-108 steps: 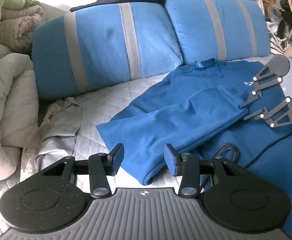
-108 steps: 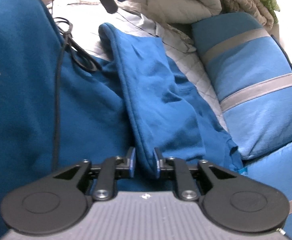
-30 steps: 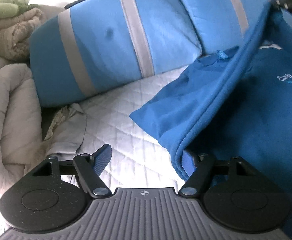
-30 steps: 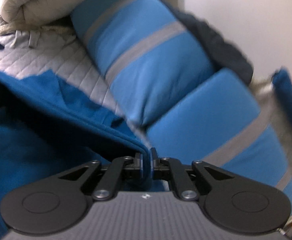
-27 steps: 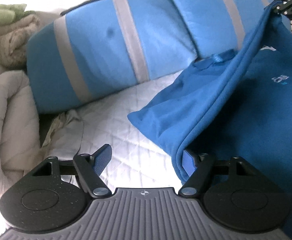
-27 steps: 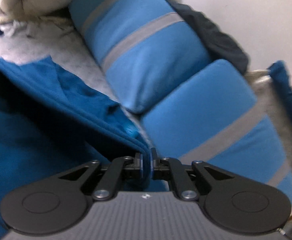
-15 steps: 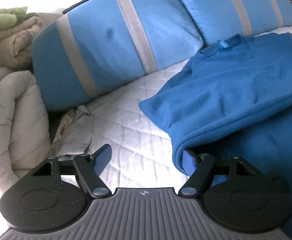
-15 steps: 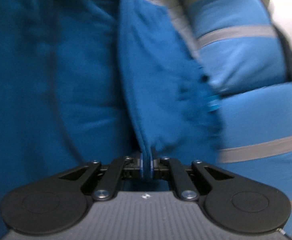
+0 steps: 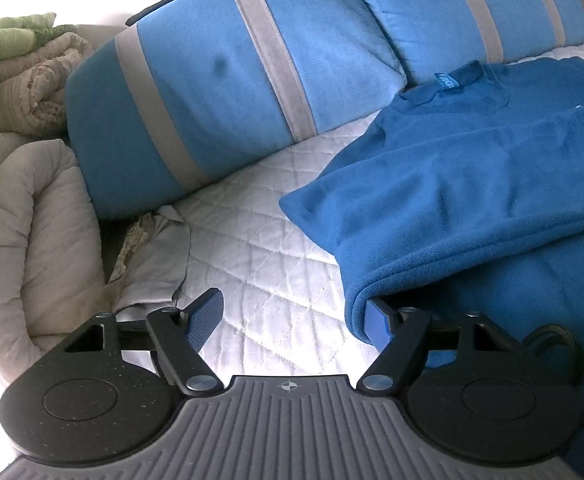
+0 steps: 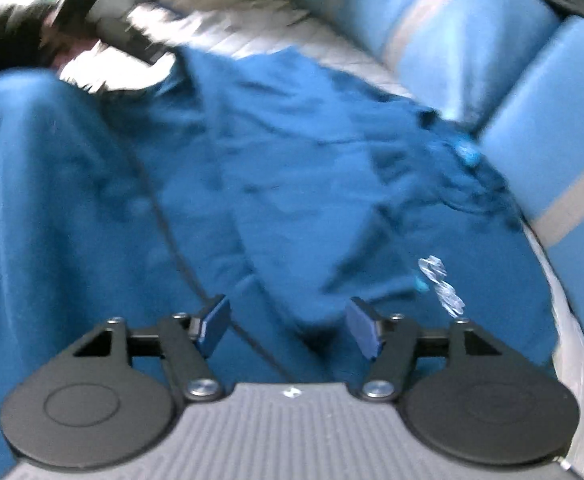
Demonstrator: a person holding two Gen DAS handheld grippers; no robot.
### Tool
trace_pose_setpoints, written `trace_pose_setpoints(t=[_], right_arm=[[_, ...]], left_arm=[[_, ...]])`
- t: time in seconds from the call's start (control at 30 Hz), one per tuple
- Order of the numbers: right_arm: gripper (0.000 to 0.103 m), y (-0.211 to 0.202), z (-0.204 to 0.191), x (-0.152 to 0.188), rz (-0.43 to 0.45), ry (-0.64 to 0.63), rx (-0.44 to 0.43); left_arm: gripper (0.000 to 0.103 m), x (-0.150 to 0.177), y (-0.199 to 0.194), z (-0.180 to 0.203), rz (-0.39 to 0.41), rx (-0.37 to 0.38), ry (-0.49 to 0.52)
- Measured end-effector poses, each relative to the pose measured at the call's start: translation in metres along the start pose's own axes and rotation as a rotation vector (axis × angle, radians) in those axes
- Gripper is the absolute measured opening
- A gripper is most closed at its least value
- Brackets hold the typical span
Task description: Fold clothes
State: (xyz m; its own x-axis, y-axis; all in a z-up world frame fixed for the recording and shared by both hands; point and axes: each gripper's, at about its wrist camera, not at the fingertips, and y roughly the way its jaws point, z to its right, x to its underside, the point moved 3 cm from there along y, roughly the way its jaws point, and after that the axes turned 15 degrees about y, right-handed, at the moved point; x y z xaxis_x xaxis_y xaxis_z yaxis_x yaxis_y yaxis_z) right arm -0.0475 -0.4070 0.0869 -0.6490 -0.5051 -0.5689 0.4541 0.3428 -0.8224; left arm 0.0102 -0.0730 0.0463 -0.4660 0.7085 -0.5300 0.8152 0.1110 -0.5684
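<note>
Sweatshirt in deep blue lies on a quilted white bed cover, its collar and label toward two striped blue pillows, with one side flap doubled over the body so that a thick rolled edge faces the camera. Left hand-held gripper stands wide apart, its right finger tucked under that rolled edge and its left finger over bare quilt, gripping nothing. Right hand-held gripper, seen in a motion-blurred view, is also spread wide above the garment's chest, where a pale printed logo shows, and it holds no cloth. A thin dark cable runs across the fabric near its left finger. Rolled beige bedding is piled beyond the quilt. Risks from here, as a judgement: the finger beneath the fold could drag the flap open as it pulls away, and the cable could snag in a crease or in either gripper.
</note>
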Motion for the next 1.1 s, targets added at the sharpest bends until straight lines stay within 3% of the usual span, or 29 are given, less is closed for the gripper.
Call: trace_pose_setpoints(t=[0.13,0.27,0.47,0.57,0.63,0.73,0.8,1.1], right_arm=[[0.079,-0.006,0.043,0.002,0.013,0.141,0.015],[0.078,0.004,0.068,0.018,-0.006,0.263,-0.032],[0.073,0.033,0.074,0.037,-0.039,0.283,-0.03],[0.058,0.038,0.078,0.04,-0.009,0.323,-0.053],[0.029,0.039,0.079,0.041,0.01,0.341,-0.048],[0.016,0.033,0.079,0.041,0.041,0.336,-0.03],[0.01,0.023,0.079,0.039,0.064,0.332,-0.019],[0.01,-0.031,0.076,0.031,0.08,0.218,0.111]], left_arm=[[0.073,0.001,0.0,-0.002,0.006,0.007,-0.015],[0.073,0.002,0.0,-0.001,0.003,0.009,-0.014],[0.073,0.0,-0.001,0.0,0.0,0.006,-0.005],[0.073,0.0,-0.001,0.0,-0.001,0.005,-0.005],[0.073,0.0,-0.001,0.0,0.001,0.006,-0.005],[0.073,0.0,-0.003,0.0,0.007,0.006,-0.005],[0.073,-0.001,-0.004,0.0,0.013,0.008,-0.003],[0.073,-0.009,-0.014,0.009,0.051,0.008,0.061]])
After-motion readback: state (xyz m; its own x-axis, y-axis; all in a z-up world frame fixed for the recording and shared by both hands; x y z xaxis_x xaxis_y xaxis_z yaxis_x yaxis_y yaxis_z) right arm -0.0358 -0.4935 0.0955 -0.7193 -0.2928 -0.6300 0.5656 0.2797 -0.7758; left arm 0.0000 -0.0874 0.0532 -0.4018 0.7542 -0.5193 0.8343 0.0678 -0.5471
